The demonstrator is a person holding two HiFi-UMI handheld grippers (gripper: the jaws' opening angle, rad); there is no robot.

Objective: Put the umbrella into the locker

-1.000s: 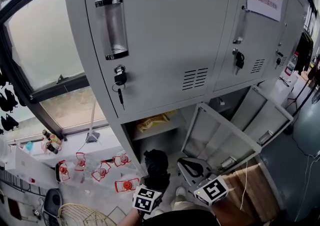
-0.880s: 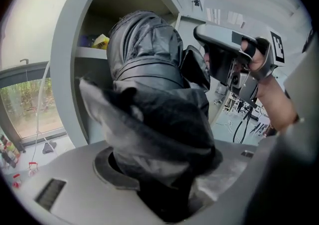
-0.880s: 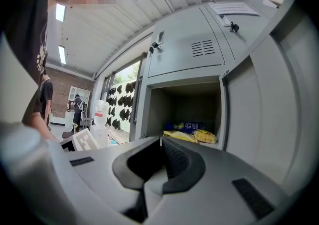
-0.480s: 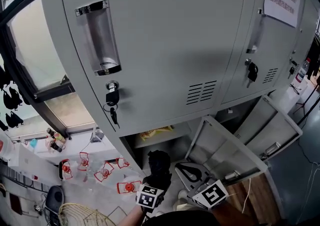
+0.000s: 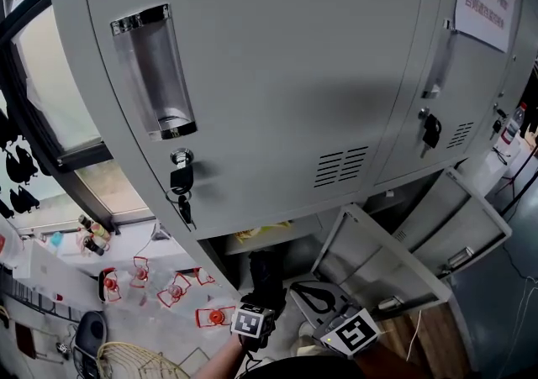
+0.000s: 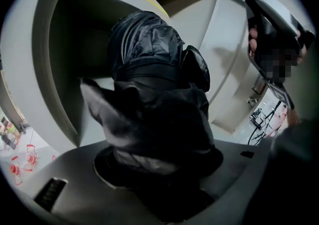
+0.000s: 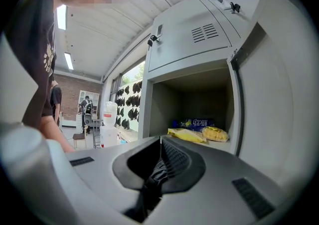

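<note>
Head view looks steeply down the locker [image 5: 277, 75] front from close above, its open compartment [image 5: 225, 250] at 6 o'clock. Left gripper view tilts down into that compartment [image 6: 65, 69] from close behind the umbrella [image 6: 154, 109]. Right gripper view faces the compartment [image 7: 194, 99] near level from just outside. All three views share the yellow packet [image 7: 187, 135] inside.

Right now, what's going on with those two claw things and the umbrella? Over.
Left gripper shut on black umbrella, at the open locker compartment. Right gripper shut, empty. Yellow snack bags inside; door swung wide.
</note>
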